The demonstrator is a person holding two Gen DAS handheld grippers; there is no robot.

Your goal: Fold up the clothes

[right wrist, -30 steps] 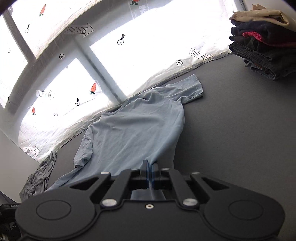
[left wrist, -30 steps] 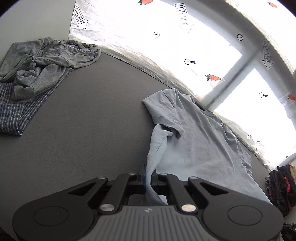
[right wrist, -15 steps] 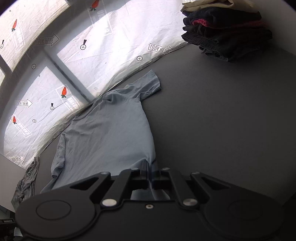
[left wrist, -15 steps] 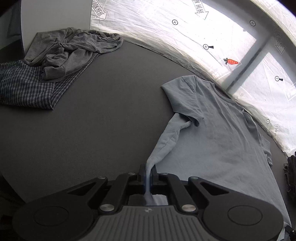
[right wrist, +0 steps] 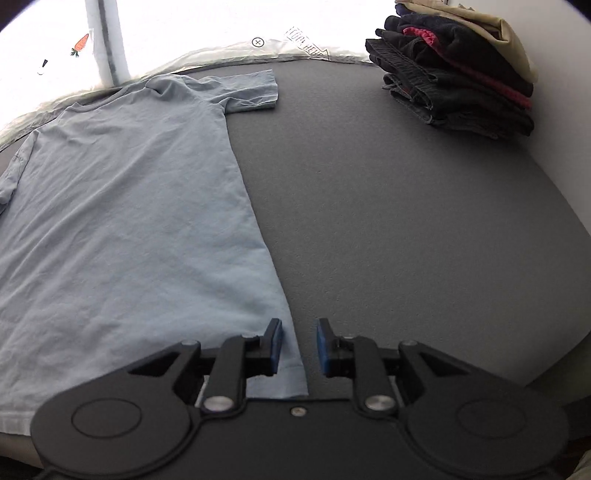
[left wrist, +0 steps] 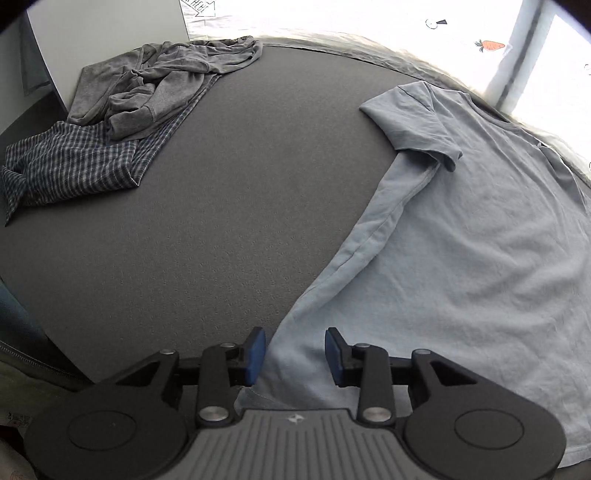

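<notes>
Listing by view, left wrist first. Left hand-held gripper (left wrist: 294, 354): jaws opening, blue pads apart, pointing steeply down at the near edge of the desk (left wrist: 207, 229). Light blue T-shirt (left wrist: 461, 236): spread flat on the dark grey surface, neck toward the bright window (left wrist: 369, 22), one short sleeve turned toward the middle of the desk. Its lower corner lies between the pads, with a gap showing at each pad. Grey garment (left wrist: 162, 81): crumpled at the far left corner, lying on top of a checked shirt (left wrist: 74, 162), both well apart from the T-shirt.

Right wrist view. Right hand-held gripper (right wrist: 298, 347): jaws opening, pads apart by a narrower gap. Light blue T-shirt (right wrist: 122, 206): flat, its other lower corner and side hem running between the pads; neither pad presses the cloth. Other sleeve lies flat near the window (right wrist: 192, 26). Stack of folded clothes (right wrist: 458, 70): dark items with a pink edge and a beige piece on top, at the far right corner of the desk (right wrist: 406, 206), well apart from the T-shirt.
</notes>
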